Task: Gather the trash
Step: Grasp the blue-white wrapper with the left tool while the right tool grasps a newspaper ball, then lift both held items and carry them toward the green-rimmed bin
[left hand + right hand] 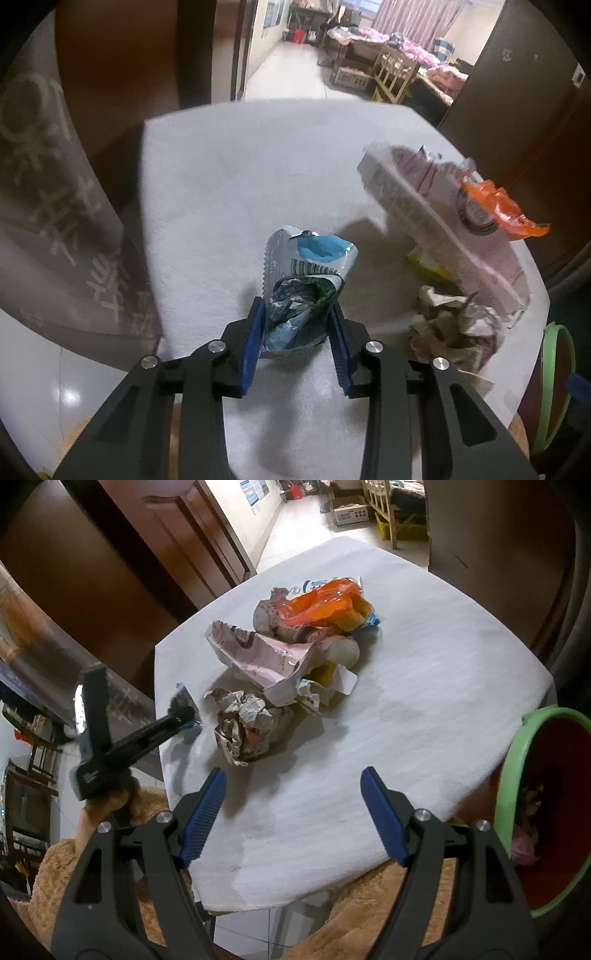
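Note:
My left gripper point(297, 306) is shut on a crumpled blue and silver snack wrapper point(306, 280) and holds it just over the white table point(229, 184); it also shows from the side in the right wrist view point(181, 716). A heap of trash lies on the table: a crumpled newspaper ball point(251, 727), a torn pink and white carton point(266, 657) and an orange wrapper point(325, 605). The same show in the left wrist view: newspaper ball point(454, 328), carton point(436, 218), orange wrapper point(498, 206). My right gripper point(293, 779) is open and empty above the table's near edge.
A red bin with a green rim point(546, 805) stands off the table's right edge with some trash inside; its rim shows in the left wrist view point(554, 384). Dark wooden doors point(155, 554) stand behind the table. A tan fuzzy sleeve point(122, 801) is at the near left.

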